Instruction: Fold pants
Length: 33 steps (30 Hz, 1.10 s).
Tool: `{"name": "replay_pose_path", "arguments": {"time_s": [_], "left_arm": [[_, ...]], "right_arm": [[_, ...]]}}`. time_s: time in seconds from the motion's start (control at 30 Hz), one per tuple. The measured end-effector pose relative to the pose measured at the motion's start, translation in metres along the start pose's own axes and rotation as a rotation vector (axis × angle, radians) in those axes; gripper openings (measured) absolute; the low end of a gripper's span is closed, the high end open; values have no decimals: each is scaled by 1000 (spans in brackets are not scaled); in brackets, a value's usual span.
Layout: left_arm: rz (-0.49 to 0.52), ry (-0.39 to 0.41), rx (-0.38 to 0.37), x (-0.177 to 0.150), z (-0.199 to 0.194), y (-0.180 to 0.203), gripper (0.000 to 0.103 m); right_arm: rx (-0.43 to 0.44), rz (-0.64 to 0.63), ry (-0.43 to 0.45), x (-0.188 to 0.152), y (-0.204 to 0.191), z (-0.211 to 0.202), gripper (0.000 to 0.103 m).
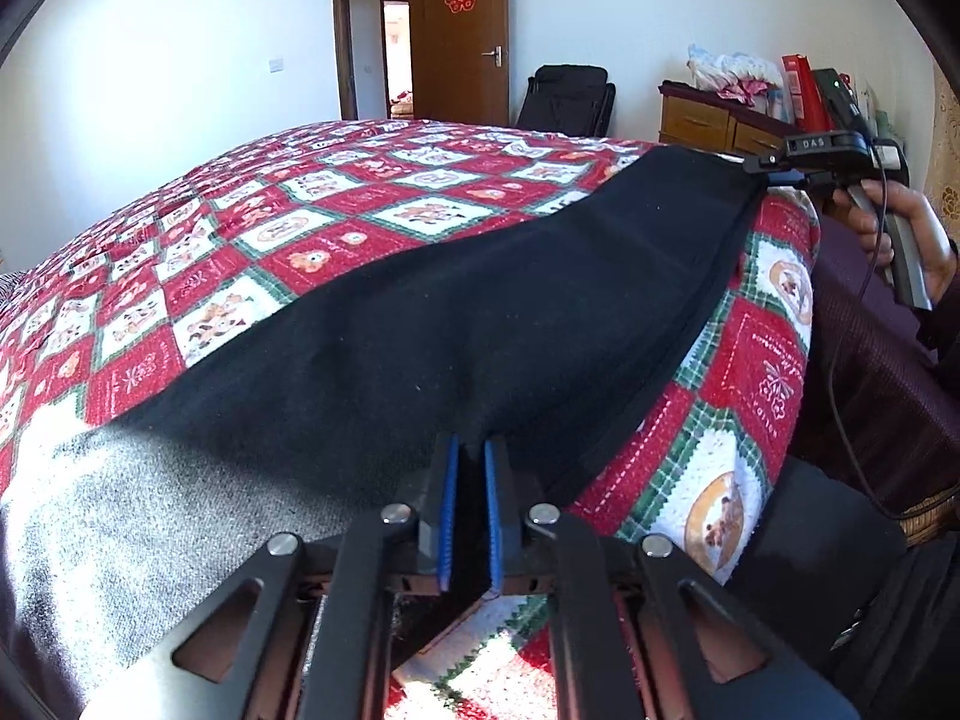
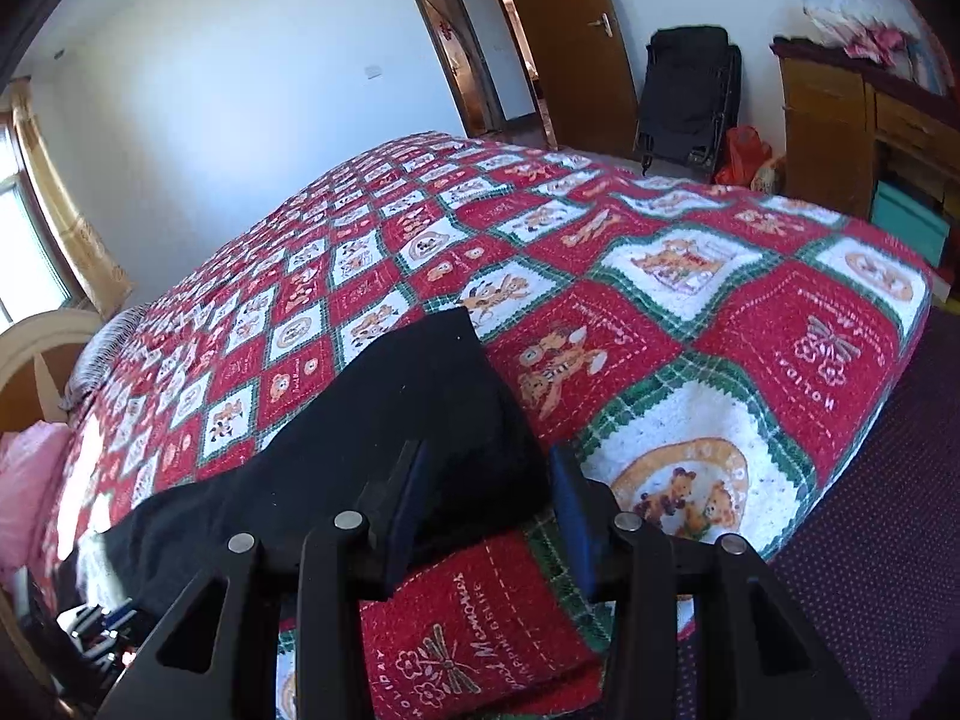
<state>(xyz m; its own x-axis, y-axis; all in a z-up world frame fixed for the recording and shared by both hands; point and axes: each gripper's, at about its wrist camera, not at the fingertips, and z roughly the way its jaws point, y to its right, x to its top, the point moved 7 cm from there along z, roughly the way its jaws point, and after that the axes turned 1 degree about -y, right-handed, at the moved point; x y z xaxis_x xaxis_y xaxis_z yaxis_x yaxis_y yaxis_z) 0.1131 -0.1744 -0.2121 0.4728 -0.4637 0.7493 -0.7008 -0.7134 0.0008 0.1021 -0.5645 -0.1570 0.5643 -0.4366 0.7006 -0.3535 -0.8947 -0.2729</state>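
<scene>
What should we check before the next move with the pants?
1. Left gripper shut on the pants: ok.
2. Right gripper holding the pants: not ok, its jaws are open, with the cloth's end between them.
3. Pants lying smooth on the bedspread: ok.
4. Left jaws catching every layer: cannot tell.
</scene>
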Motion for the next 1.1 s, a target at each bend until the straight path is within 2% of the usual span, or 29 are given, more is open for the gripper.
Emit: {"name": "replay_pose_path", "arguments": {"time_s": [0.1, 0.17, 0.4, 0.5, 0.57, 0.77, 0.8, 0.83, 0.87, 0.97, 1.03, 1.1], "left_arm": [[-8, 18, -7, 2, -3, -2, 8], [-10, 27, -8, 3, -5, -3, 7], [-22, 48, -22, 5, -13, -6, 6], [-23, 26, -34, -3, -8, -6, 5], [-25, 18, -38, -7, -6, -5, 4], [-37, 35, -72, -9, -8, -2, 4], [-30, 38, -76, -9, -8, -1, 4], [-21, 35, -72, -11, -7, 1, 4], [-13, 28, -72, -11, -6, 2, 4], [7, 9, -82, -16, -1, 7, 4], [5, 13, -82, -16, -2, 6, 5], [-16, 24, -92, -15, -6, 4, 5]], "right_arm": [[6, -9, 8, 1, 1, -1, 12], [9, -25, 21, 2, -1, -4, 10], [22, -81, 39, 6, -13, -24, 9], [-14, -73, -6, -3, 0, -13, 9], [-7, -45, -31, -7, 7, -5, 9], [11, -33, -24, -6, 8, -5, 9], [14, -18, -24, -5, 10, -5, 11], [-5, -6, -18, -4, 14, -7, 18], [-31, -6, -3, -2, 15, -9, 28], [-135, -43, 81, 7, 12, -27, 41], [-103, -72, 117, 10, -7, -39, 41], [-8, -117, 101, 4, -36, -41, 42]]}}
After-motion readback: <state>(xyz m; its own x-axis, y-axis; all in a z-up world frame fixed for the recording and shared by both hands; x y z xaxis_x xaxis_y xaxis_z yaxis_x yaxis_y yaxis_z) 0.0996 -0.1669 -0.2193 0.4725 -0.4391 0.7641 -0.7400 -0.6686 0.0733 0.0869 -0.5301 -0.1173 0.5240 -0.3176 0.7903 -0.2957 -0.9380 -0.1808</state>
